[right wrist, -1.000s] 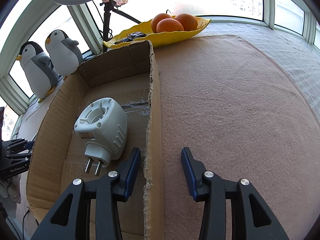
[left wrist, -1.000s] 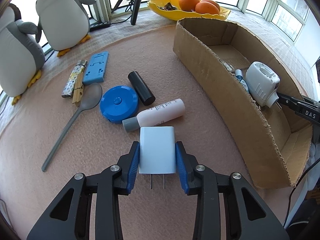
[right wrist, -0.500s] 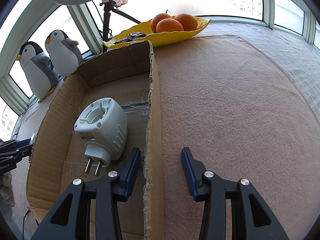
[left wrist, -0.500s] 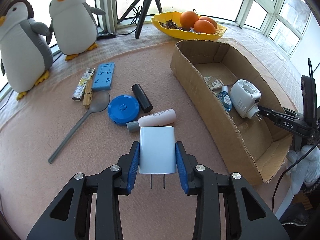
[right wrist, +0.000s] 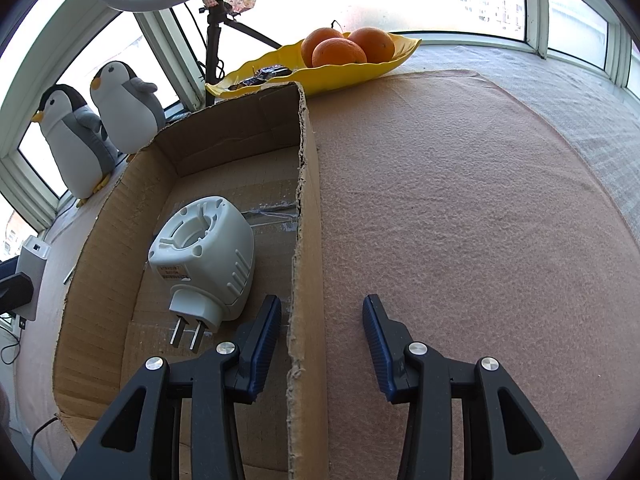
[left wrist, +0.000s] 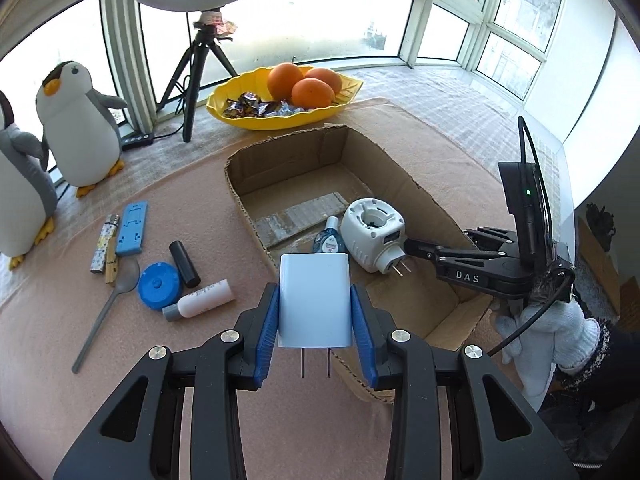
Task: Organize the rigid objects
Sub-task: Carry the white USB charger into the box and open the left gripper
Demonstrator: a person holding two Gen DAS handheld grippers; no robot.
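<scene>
My left gripper is shut on a white wall charger, prongs toward me, held high above the near-left wall of the cardboard box. Inside the box lie a white plug-in device and a small blue bottle. My right gripper is open and empty, its jaws straddling the box's right wall; it also shows in the left wrist view. The plug-in device lies just left of it. The charger shows at the far left of the right wrist view.
On the pink mat left of the box lie a white tube, a blue round case, a black cylinder, a grey spoon, a blue holder, a lighter. Penguin toys, fruit tray and tripod stand behind.
My left gripper has lifted the charger well above the mat and moved right toward the box. My right gripper has stayed still on the box wall.
</scene>
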